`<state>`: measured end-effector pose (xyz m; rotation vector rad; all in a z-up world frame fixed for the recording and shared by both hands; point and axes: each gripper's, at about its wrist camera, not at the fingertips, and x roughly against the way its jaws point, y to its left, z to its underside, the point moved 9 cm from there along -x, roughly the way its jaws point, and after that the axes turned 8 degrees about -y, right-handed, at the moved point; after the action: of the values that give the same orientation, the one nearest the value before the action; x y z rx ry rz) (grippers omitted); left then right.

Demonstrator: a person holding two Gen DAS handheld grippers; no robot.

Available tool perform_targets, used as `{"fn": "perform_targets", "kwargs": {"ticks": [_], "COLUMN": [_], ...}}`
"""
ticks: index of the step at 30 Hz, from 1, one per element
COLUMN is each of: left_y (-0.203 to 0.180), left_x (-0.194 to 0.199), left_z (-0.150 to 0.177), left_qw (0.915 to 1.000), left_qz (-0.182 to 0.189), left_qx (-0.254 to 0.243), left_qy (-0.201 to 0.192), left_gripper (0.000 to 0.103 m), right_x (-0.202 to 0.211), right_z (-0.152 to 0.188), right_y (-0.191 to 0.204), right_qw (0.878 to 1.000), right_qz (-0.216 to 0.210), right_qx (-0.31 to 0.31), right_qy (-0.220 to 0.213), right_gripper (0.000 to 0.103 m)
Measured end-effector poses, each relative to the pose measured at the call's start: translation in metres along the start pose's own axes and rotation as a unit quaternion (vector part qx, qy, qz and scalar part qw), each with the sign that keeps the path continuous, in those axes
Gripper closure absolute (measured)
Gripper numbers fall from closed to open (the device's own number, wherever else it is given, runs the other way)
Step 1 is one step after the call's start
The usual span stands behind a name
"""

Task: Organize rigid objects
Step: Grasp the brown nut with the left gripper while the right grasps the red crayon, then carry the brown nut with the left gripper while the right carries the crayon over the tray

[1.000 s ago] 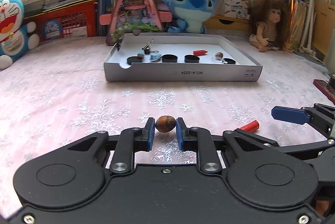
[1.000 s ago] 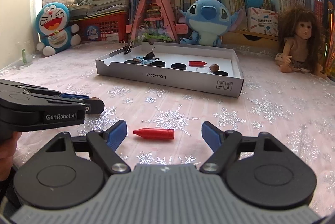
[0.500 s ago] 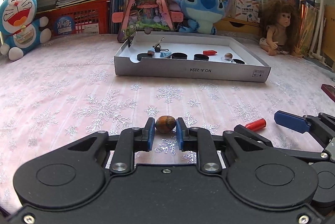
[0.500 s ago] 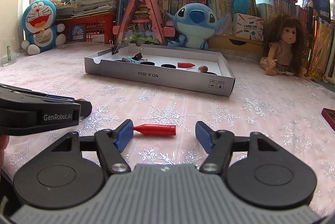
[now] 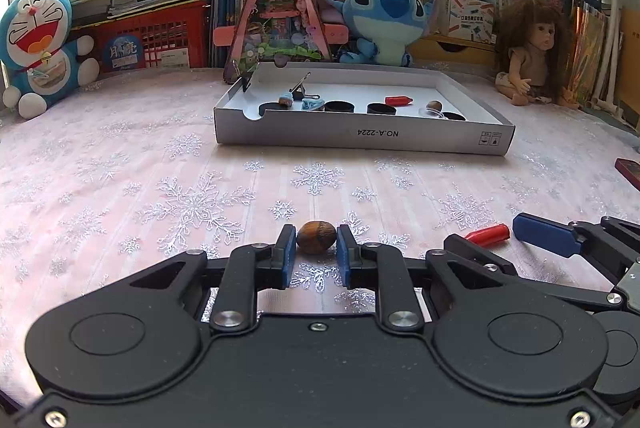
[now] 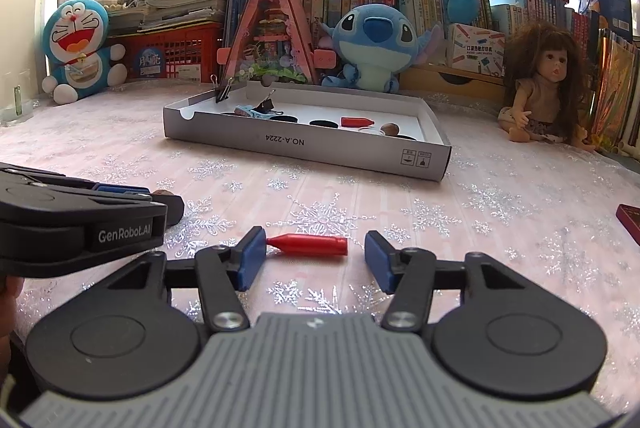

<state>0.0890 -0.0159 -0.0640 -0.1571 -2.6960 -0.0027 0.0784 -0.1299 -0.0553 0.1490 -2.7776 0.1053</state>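
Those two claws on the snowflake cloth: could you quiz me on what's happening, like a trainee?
1. True or false: the left claw is shut on a brown nut.
2. What lies between the right claw's closing jaws? A) a black clip B) a red crayon C) a doll
3. Which container on the cloth already holds a similar crayon and nut?

Key: 1 true. 2 B, the red crayon. 3 the white tray.

My work surface is a table under a pink snowflake cloth (image 5: 200, 196). On it lie a red crayon-shaped piece (image 6: 308, 245), a shallow grey cardboard tray (image 5: 360, 138), a Doraemon plush (image 5: 38, 48), a Stitch plush (image 5: 384, 20) and a long-haired doll (image 5: 528, 56).
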Motion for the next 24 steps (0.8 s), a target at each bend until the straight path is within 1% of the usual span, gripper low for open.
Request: {"fn": "perform_targets", "kwargs": {"ticks": [9, 13, 24], "left_y": [-0.0004, -0.0007, 0.0028], "left_x": [0.0003, 0.0004, -0.0015], "left_z": [0.0003, 0.0003, -0.0029], "left_qw": [1.0000, 1.0000, 1.0000], "left_qz": [0.000, -0.001, -0.002], "left_qx": [0.000, 0.003, 0.010], "left_qy": [0.000, 0.000, -0.001], "left_gripper": [0.083, 0.083, 0.083], "right_x": [0.0007, 0.0014, 0.0024], "right_z": [0.0004, -0.0004, -0.0024], "right_y": [-0.0011, -0.0036, -0.0087], "right_qw": [1.000, 1.000, 1.000], "right_qz": [-0.002, 0.004, 0.010], "right_qx": [-0.006, -0.009, -0.019], "right_qy": [-0.002, -0.006, -0.011], "right_gripper": [0.048, 0.053, 0.053]}}
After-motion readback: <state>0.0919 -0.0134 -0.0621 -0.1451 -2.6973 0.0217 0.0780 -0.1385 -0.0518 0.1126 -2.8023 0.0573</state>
